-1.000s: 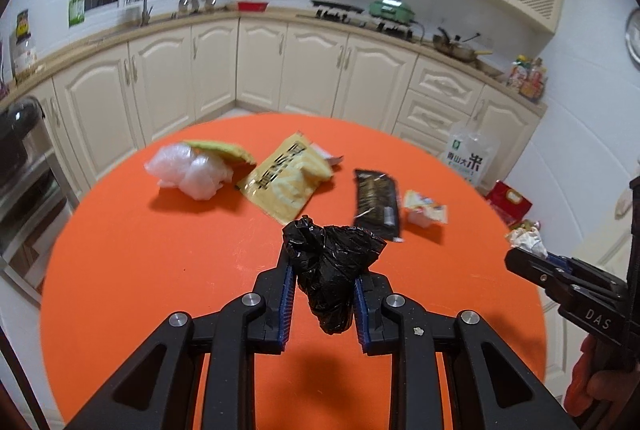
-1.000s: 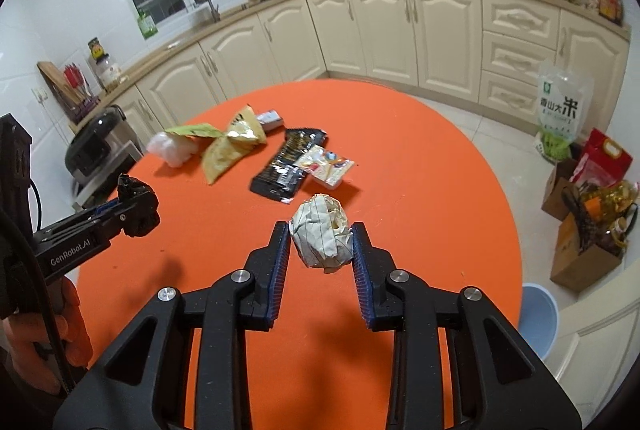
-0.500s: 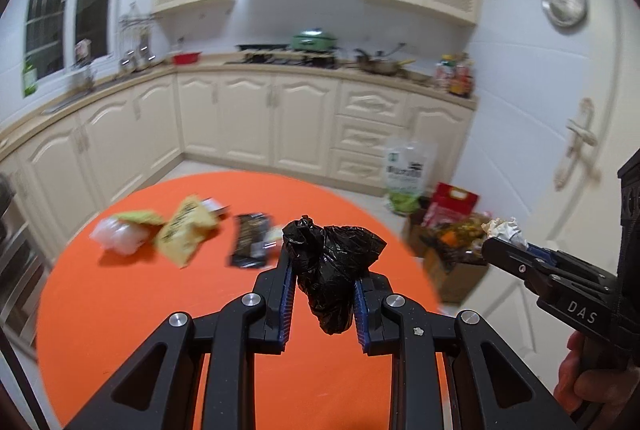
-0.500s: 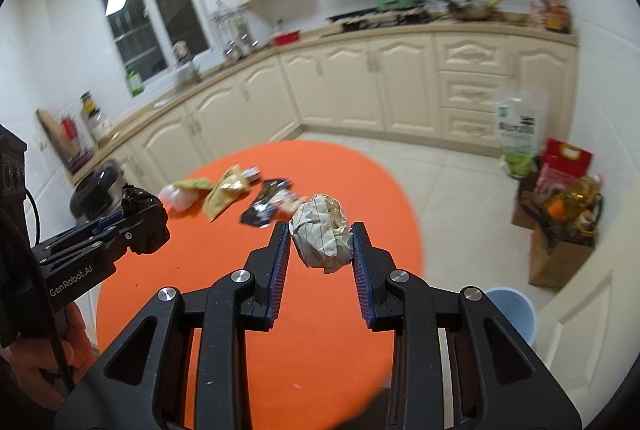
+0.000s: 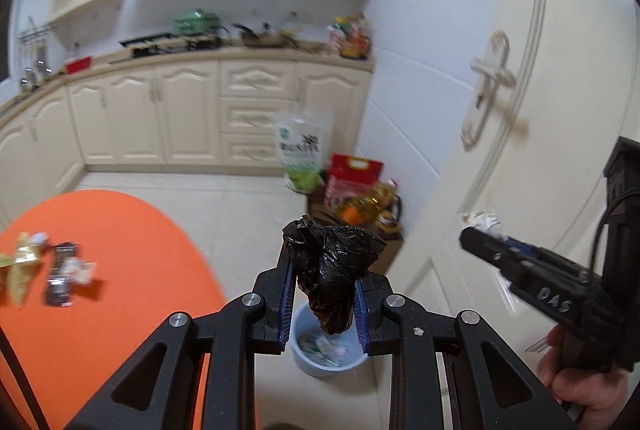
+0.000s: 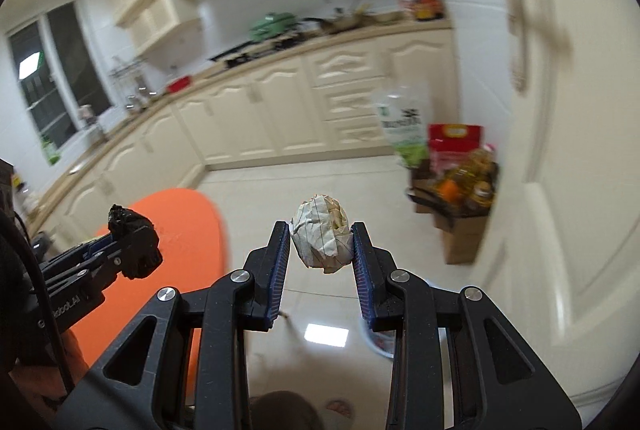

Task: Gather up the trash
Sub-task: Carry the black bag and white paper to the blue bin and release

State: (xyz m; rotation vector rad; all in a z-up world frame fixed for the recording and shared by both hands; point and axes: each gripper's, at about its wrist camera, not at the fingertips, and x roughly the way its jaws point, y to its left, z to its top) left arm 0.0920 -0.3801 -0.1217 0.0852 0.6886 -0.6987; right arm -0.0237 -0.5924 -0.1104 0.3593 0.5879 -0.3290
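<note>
My left gripper [image 5: 322, 262] is shut on a crumpled black plastic bag [image 5: 332, 270] and holds it in the air above a pale blue bin [image 5: 326, 350] on the floor, which has some wrappers inside. My right gripper [image 6: 320, 236] is shut on a crumpled white paper ball [image 6: 322, 238], held over the floor to the right of the table. The right gripper shows in the left wrist view [image 5: 480, 230], and the left gripper with the bag shows in the right wrist view [image 6: 132, 240]. Several wrappers [image 5: 60, 270] lie on the orange round table [image 5: 120, 270].
A white door [image 5: 520, 110] stands close on the right. Bags and a cardboard box of groceries [image 5: 356, 198] sit on the floor by the cabinets [image 5: 200, 110]. The bin's edge shows behind my right finger [image 6: 376, 344].
Both grippers have swung right, away from the table and out over the floor, still holding the bag and the paper ball. The blue bin has come into view.
</note>
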